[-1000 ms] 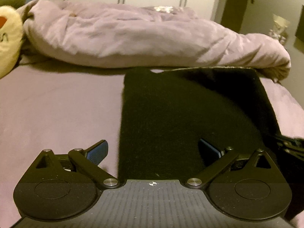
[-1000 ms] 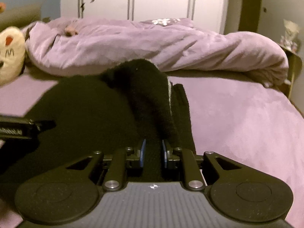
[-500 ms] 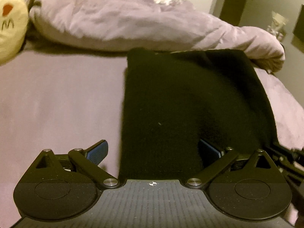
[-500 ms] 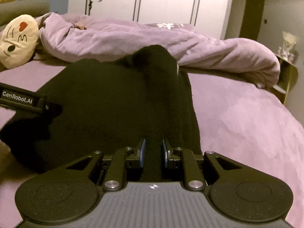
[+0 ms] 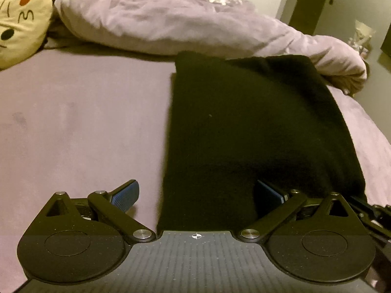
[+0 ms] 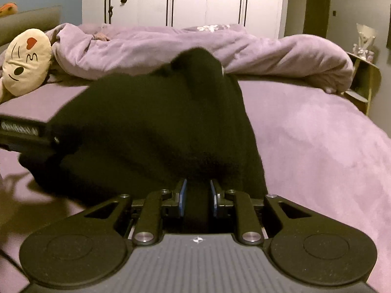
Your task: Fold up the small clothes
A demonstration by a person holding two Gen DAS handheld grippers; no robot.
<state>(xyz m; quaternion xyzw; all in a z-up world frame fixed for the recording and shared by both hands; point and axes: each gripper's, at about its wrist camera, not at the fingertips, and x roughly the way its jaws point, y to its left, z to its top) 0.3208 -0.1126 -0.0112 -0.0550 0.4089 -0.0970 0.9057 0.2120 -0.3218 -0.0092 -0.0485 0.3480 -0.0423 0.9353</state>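
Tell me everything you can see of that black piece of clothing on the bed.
The black garment looks like soft, fuzzy knit, plain and too dark to show details. It lies spread on the purple bedsheet, its far end near the rumpled purple duvet. The right claw pinches its near edge, with a ridge of cloth rising beyond it. The left claw stands wide open over its left edge, one pad over the cloth, one over the sheet.
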